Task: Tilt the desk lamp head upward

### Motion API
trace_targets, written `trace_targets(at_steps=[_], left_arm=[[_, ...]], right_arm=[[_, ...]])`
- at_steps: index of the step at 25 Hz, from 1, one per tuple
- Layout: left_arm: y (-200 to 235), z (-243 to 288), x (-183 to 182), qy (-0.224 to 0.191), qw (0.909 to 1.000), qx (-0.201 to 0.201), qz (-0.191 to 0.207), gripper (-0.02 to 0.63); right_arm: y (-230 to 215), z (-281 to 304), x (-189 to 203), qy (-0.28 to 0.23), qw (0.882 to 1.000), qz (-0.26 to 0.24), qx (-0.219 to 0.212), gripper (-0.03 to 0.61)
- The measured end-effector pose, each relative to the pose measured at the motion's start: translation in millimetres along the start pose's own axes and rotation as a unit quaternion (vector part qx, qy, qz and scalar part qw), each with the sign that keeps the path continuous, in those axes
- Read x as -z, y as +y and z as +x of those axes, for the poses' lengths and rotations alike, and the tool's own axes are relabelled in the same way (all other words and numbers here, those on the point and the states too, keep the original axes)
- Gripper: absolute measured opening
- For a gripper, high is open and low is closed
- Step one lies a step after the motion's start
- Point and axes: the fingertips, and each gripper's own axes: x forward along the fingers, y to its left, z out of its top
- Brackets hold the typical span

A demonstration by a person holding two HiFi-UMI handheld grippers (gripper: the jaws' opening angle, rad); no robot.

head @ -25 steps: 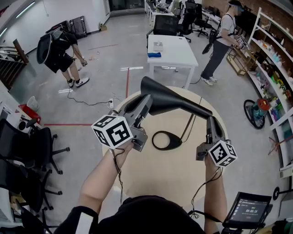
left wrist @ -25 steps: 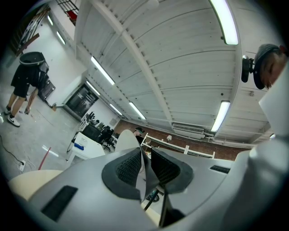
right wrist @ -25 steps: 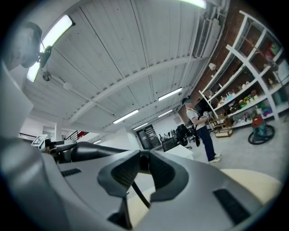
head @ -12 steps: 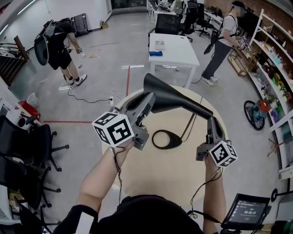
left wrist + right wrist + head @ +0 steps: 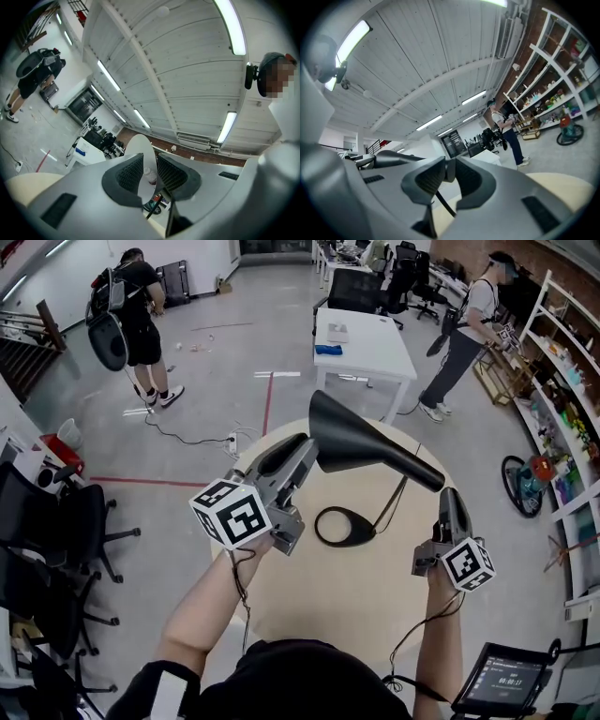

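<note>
table (image 5: 361, 615) | lamp head (image 5: 349, 434): black overhead | white inside at left gripper (image 5: 150, 162) fingers (image 5: 129, 173)

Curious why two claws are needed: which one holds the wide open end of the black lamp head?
The left gripper: it pinches the lamp head at its flared rim; the right gripper clamps the narrow end.

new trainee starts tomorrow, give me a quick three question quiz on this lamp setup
1. True or false: the left tongs stand wide open, clear of the black cone-shaped lamp head.
2. What do the right tongs grip? A the oval ring base; B the lamp head's narrow neck end; C nothing.
3. Fill in: the lamp stands on a round beige ____.
Key: 1 false, they pinch its rim; 2 B; 3 table.
</note>
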Motion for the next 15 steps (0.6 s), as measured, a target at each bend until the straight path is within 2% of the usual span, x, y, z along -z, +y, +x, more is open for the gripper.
trace_targets(at_steps=[6, 8, 11, 15], left_arm=[[6.8, -25.3, 6.0, 0.004, 0.9999, -0.010, -0.010, 0.075], [14.0, -30.5, 17.1, 0.020, 0.9995, -0.018, -0.015, 0.075], [23.7, -39.0, 41.0, 0.048, 0.9981, -0.029, -0.026, 0.075], [22.8, -53.5, 94.3, 0.105, 0.9924, -0.035, -0.052, 0.075]], right_arm=[[15.9, -19.3, 4.0, 0.005, 0.999, -0.048, 0.005, 0.067], [23.4, -24.9, 9.7, 0.016, 0.998, -0.056, 0.001, 0.067], [33.1, -29.9, 29.1, 0.062, 0.996, -0.067, -0.002, 0.067], [48.2, -40.9, 56.0, 0.112, 0.991, -0.074, -0.013, 0.067]])
